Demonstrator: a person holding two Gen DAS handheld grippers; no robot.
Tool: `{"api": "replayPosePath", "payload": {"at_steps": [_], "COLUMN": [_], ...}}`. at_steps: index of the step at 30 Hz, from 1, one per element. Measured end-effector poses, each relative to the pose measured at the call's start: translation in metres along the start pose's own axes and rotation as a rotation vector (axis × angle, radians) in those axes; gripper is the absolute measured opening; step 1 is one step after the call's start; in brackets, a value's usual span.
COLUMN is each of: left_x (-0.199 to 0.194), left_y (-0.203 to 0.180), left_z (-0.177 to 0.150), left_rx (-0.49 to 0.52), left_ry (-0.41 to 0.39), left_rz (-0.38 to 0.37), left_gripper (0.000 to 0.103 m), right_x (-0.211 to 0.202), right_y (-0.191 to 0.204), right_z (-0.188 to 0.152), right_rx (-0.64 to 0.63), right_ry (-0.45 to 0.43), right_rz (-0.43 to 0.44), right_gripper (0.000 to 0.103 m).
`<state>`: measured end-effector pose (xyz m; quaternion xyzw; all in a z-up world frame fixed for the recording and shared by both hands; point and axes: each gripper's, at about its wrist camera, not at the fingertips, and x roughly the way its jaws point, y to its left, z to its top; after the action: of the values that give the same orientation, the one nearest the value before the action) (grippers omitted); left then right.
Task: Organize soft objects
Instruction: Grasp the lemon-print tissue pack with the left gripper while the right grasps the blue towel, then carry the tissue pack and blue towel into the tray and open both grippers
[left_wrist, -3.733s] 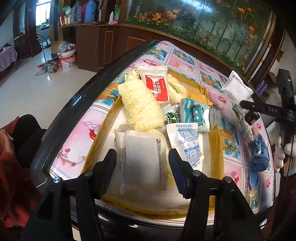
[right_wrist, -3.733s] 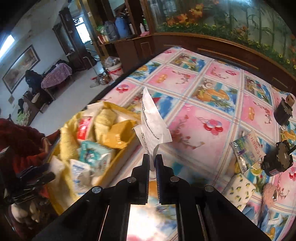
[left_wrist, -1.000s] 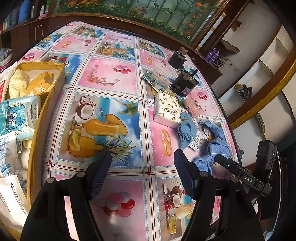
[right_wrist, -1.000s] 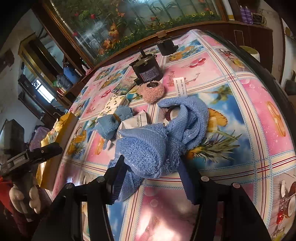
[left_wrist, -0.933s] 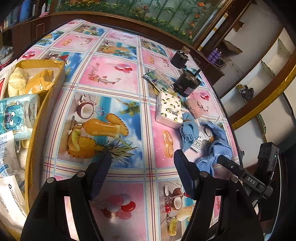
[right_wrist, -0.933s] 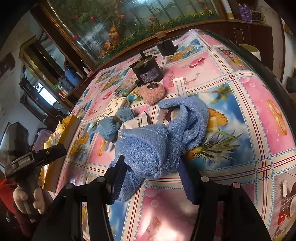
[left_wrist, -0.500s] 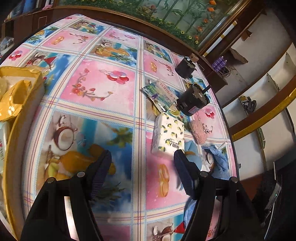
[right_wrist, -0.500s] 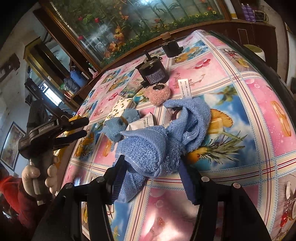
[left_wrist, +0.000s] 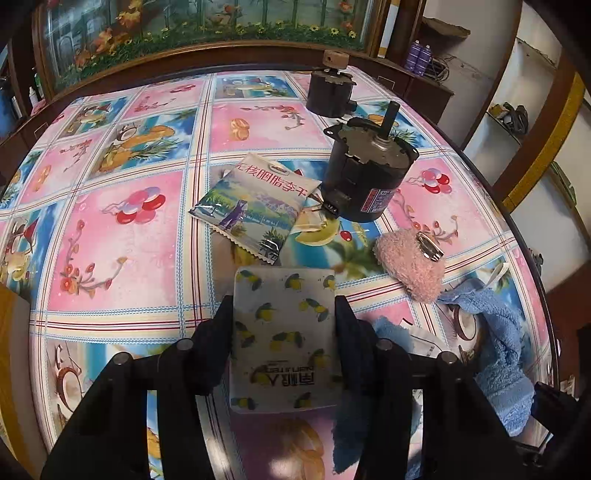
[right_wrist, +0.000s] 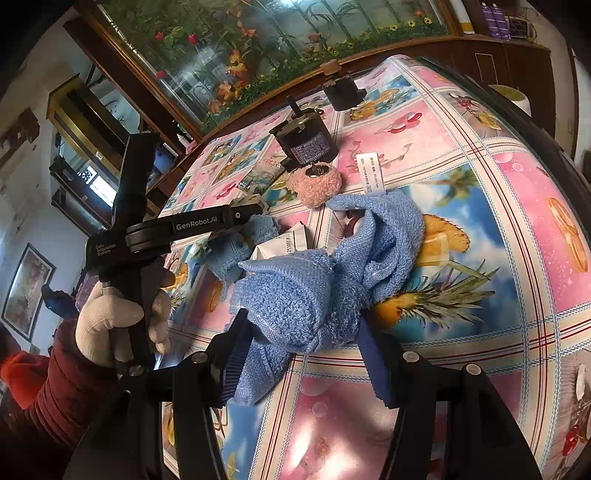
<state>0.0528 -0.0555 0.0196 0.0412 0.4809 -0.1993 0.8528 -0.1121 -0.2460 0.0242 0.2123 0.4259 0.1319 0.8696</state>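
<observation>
1. Soft and squashy, the lemon tissue pack (left_wrist: 283, 339) lies flat on the tabletop (left_wrist: 140, 229), right between the two fingers of our left hand-held gripper (left_wrist: 283, 325). The fingers sit on each side of it. We cannot tell if they are squeezing it yet.
2. We should close slowly on the long sides and stop when the pack just gives. It is soft, so a hard pinch would crush it.
3. We lift straight up. The snack packet (left_wrist: 255, 206) lies just past the pack, and the pink fuzzy pouch (left_wrist: 410, 266) and a blue cloth are close on the right. We do not want to drag them.
4. The heavy black motor (left_wrist: 365, 173) stands behind the snack packet. We keep away from it. It is hard, so we think it stays.
5. Our right hand-held gripper (right_wrist: 306, 354) is spread wide around a bunch of the blue towel (right_wrist: 332, 269), not gripping yet. It should go down deep and take a big bunch, so the towel does not slip out.
6. A white packet (right_wrist: 284, 243) peeks out from under the towel. We lift gently so it does not get flung off.
</observation>
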Motion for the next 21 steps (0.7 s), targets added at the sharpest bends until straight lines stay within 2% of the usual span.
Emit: {"api": "replayPosePath", "payload": {"at_steps": [3,7,9,14,17,21], "left_x": [-0.017,-0.048,-0.069,-0.127,-0.165,-0.208], "left_y": [0.012,0.033,0.045,0.083,0.113,0.158], "left_z": [-0.006,-0.014,-0.021,-0.049,-0.070,-0.099], "left_rx": [-0.038,-0.121,-0.155,-0.238,-0.285,-0.350], "left_ry": [-0.030,-0.065,-0.091,-0.164,-0.214,-0.281], "left_rz": [-0.026,-0.090,-0.121,-0.167,-0.150,-0.079], "left_gripper": [0.049,0.049,0.049,0.049,0.049,0.049], "right_x": [-0.002,-0.021,-0.027,-0.038,-0.050,-0.059], "right_y": [0.002,0.018,0.025,0.038,0.054,0.083], "right_z": [-0.001,-0.008,-0.012,-0.015,-0.013,-0.005], "right_rx": [-0.009,-0.083,-0.109,-0.092,-0.118,-0.162], "right_ry": [-0.018,-0.118,-0.142,-0.139,-0.157,-0.165], "right_rz": [-0.018,-0.053,-0.079,-0.036,-0.021,0.026], "right_gripper": [0.057,0.053,0.052,0.052,0.052,0.052]}}
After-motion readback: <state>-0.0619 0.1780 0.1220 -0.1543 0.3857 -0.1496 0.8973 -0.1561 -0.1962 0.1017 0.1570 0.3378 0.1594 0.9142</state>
